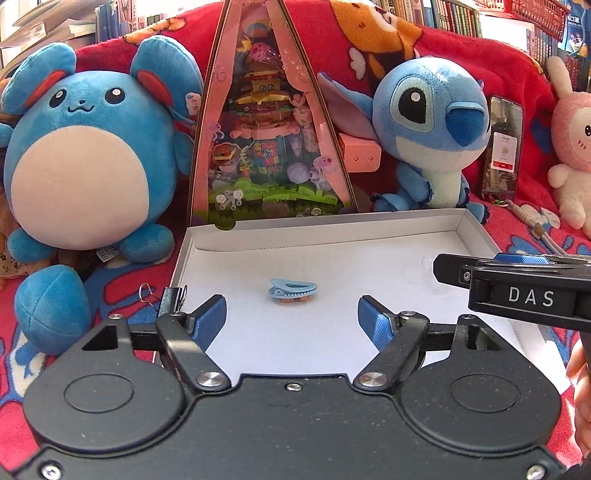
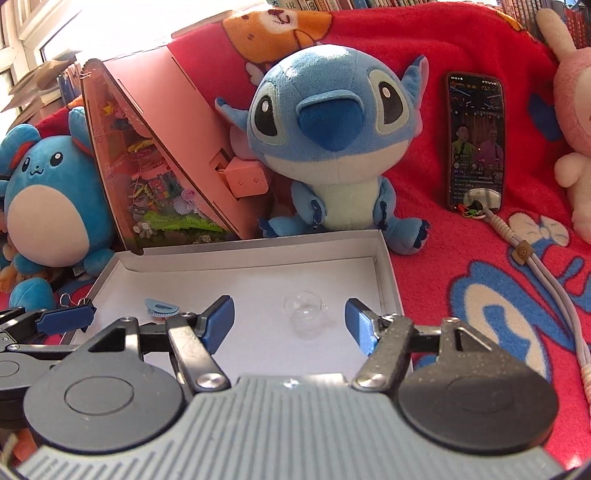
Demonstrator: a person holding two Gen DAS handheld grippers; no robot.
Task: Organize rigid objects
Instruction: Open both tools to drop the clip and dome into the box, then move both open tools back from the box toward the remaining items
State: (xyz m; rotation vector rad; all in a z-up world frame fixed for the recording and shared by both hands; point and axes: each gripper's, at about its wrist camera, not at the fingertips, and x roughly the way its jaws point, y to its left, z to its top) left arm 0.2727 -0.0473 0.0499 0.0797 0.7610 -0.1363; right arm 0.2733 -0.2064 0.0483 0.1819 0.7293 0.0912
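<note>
The left gripper [image 1: 291, 314] has its jaws spread wide with nothing between the blue pads [image 1: 210, 317]; they hang above the floor of a shallow white box [image 1: 476, 236]. Just beyond the gap, a small light-blue clip [image 1: 292, 291] lies flat on the box floor, apart from both pads. A black binder clip [image 1: 173, 297] is fastened on the box's left rim, beside the left pad.

The right gripper [image 2: 290, 323] also stands with its jaws spread and empty. Ahead of them, a clear plastic cup [image 2: 304, 310] rests on the box floor, near the right wall and touching neither pad. In the right wrist view the blue clip sits off to the left, well apart from the cup, and the left gripper's fingertip shows at the left edge. In the left wrist view the right gripper reaches in from the right, over the box's right side.

The box lies on a red blanket [image 2: 461, 240] printed with blue and white shapes. Behind it stands a pink triangular display case [image 1: 271, 122] filled with small colourful toys. A round blue plush [image 1: 85, 147] sits to its left, a blue big-eared plush [image 2: 332, 140] to its right. A phone [image 2: 475, 142] with a lit screen leans on the blanket further right, a cord [image 2: 543, 295] trailing from it, and a pink rabbit plush [image 1: 572, 140] sits at the far right. Book spines [image 1: 443, 14] line the back.
</note>
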